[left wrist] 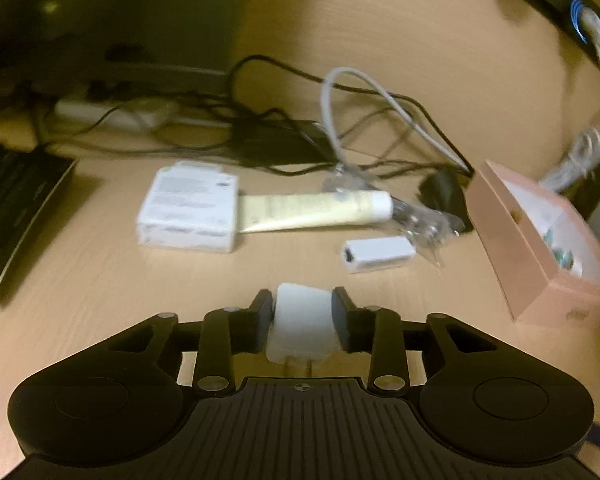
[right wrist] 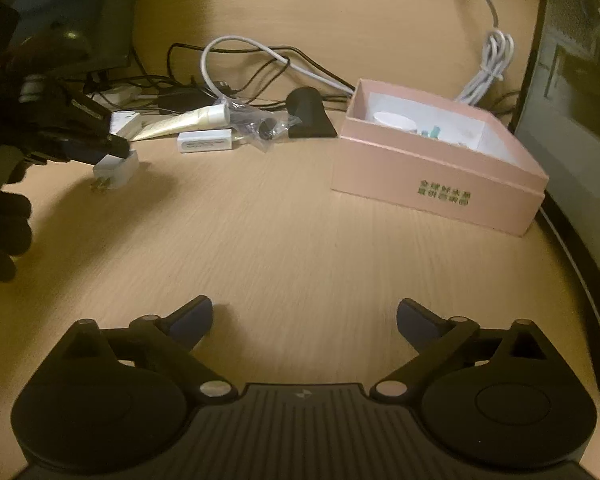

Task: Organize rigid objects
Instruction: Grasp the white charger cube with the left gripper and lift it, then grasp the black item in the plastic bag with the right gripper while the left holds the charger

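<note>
Clamped between the pads of the left hand-held gripper (left wrist: 303, 316), a white plug-in charger (left wrist: 302, 326) hangs above the wooden table (left wrist: 100, 280), its two prongs pointing back toward the camera. Farther right, the right hand-held gripper (right wrist: 304, 320) hovers with its jaws spread wide and nothing between them, facing an open pink box (right wrist: 440, 168).
</note>
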Tool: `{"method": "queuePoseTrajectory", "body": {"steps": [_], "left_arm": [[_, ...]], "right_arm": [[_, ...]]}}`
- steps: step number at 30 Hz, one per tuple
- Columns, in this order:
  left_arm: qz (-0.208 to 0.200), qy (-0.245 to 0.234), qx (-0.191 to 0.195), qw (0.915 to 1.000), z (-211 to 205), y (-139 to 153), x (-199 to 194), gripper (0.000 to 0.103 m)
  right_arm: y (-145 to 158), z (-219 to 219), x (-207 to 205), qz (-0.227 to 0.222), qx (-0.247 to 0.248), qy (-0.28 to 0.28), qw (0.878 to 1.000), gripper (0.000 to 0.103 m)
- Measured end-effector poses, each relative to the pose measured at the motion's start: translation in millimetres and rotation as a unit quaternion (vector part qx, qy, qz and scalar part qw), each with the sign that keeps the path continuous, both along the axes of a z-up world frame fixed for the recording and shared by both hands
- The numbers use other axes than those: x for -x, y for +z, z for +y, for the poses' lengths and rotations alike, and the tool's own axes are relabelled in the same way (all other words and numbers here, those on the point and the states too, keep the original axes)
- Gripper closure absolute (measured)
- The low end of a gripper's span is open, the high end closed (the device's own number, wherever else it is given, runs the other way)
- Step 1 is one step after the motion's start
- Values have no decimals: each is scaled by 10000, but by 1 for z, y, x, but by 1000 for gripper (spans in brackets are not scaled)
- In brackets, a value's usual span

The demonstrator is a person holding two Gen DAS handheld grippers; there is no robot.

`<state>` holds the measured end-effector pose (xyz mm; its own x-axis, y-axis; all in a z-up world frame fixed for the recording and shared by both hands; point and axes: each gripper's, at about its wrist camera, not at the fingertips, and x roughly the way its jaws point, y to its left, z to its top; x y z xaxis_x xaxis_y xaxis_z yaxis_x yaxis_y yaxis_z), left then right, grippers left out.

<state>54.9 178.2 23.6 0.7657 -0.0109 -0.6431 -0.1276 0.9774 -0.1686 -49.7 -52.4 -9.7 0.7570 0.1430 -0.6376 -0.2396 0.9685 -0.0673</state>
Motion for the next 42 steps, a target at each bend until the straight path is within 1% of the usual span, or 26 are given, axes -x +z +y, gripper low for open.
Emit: {"method": "queuePoseTrajectory", "body": {"steps": [2, 3, 4, 5, 6, 7, 9, 10, 12, 14, 18, 21, 22, 23, 24, 25, 27, 29, 32, 34, 35, 37, 38, 39, 40, 42], "left_arm": [[24, -205, -286, 9994, -10, -2, -3, 59], [131, -318, -341, 9988, -13, -5, -6, 60], [265, -411, -372, 9981, -15, -9, -8, 59], [171, -493, -540, 9972, -19, -10, -6, 58], [160, -552, -653, 9962, -22, -12, -6, 60], [132, -569, -664, 9961, -23, -12, -5, 62], [48, -559, -551, 9969, -20, -13, -5, 63], [-2, -578, -543, 9968, -20, -13, -4, 70], [-20, -636, -540, 9965, -20, -12, -4, 78], [38, -650, -462, 9968, -18, -10, -2, 78], [84, -756, -15, 9971, -8, -7, 8, 79], [104, -855, -42, 9963, -2, -5, 28, 79], [108, -852, -39, 9963, 1, -4, 36, 79], [129, -830, -17, 9965, 6, -3, 45, 79], [167, -800, 5, 9967, 11, -2, 52, 79], [212, -774, 20, 9968, 16, -2, 58, 79], [266, -707, 55, 9971, 25, -2, 70, 79], [259, -665, 97, 9974, 33, -2, 78, 79], [284, -664, 205, 9972, 39, -3, 84, 79], [309, -693, 266, 9968, 41, -4, 87, 79], [312, -713, 270, 9966, 41, -3, 88, 79], [316, -729, 307, 9964, 42, -4, 90, 79], [313, -724, 342, 9963, 43, -4, 91, 79], [310, -721, 370, 9962, 44, -4, 91, 79], [309, -720, 395, 9961, 44, -5, 90, 79], [315, -713, 432, 9960, 45, -5, 90, 79]], "right_arm": [[-1, -6, -5, 156, -204, -59, 9997, 0], [-2, -10, -7, 233, -333, -104, 9991, 0], [-3, -11, -7, 232, -316, -97, 9992, 0], [-3, -10, -6, 224, -306, -101, 9992, 0], [-3, -10, -6, 218, -301, -106, 9993, 0], [-3, -10, -5, 217, -304, -104, 9992, 0], [-3, -10, -5, 216, -310, -107, 9992, 0], [-3, -11, -5, 217, -310, -107, 9992, 0], [-3, -11, -6, 230, -326, -113, 9991, 0], [-2, -11, -6, 260, -333, -102, 9991, 0], [0, -12, -11, 390, -280, -35, 9988, 0], [2, -10, -16, 490, -227, 90, 9985, 0], [4, -8, -20, 571, -199, 214, 9979, 2], [7, -5, -25, 596, -180, 350, 9974, 10], [14, 0, -31, 490, -145, 461, 9976, 13], [22, 6, -38, 293, -66, 526, 9982, 13], [43, 22, -60, -140, 148, 654, 9976, 13], [66, 40, -99, -347, 287, 648, 9969, 13], [83, 67, -167, -303, 496, 434, 9974, 13], [80, 88, -216, -146, 758, 256, 9967, 13], [74, 98, -240, -52, 990, 171, 9949, 14], [59, 111, -271, 110, 1455, -17, 9893, 19], [51, 116, -282, 168, 1619, -57, 9866, 24], [44, 121, -292, 227, 1742, -24, 9844, 25], [39, 123, -295, 295, 1806, 19, 9831, 31], [30, 131, -299, 510, 1926, 180, 9798, 50]]}}
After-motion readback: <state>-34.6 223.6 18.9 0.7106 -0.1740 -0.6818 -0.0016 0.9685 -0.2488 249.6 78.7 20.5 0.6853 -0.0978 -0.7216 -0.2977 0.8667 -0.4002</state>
